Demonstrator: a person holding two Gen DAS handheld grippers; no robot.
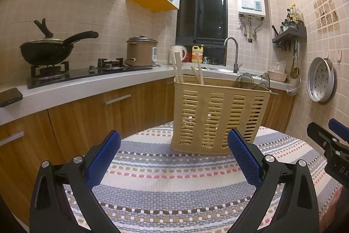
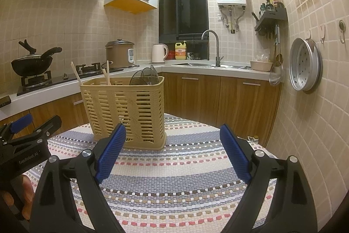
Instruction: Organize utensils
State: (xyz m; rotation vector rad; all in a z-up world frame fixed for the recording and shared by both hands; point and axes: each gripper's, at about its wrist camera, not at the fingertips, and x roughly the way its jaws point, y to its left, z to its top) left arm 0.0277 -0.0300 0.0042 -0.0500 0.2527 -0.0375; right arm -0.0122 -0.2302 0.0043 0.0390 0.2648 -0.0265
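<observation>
**A:** Where does your utensil basket [image 1: 218, 117] stand?

**B:** Upright on the woven striped cloth [image 1: 165, 185], just ahead of you. It is tan plastic, slatted, with a moulded weave pattern and rounded corners. Pale wooden chopsticks [image 1: 199, 74] lean out of its left compartments; smoky translucent spoons [image 1: 250, 81], rounded at the bowl, fan from the right end.

**A:** And your grippers?

**B:** Your left gripper [image 1: 174, 158] is spread wide with nothing between its pads [image 1: 104, 161], which are ridged blue rubber on black angular arms. It hangs over the cloth, short of the basket. Your right gripper [image 2: 173, 152] is likewise parted and holding nothing; its left finger overlaps the basket's lower front in the right wrist view, but I cannot tell whether they touch.

**A:** Behind?

**B:** A black wok [image 1: 47, 51] with a glass lid on the gas hob [image 1: 87, 72], a brown rice cooker [image 1: 140, 50], a curved steel tap [image 1: 233, 54], and a perforated metal steamer tray [image 1: 321, 80] hung on beige tiles.
</observation>
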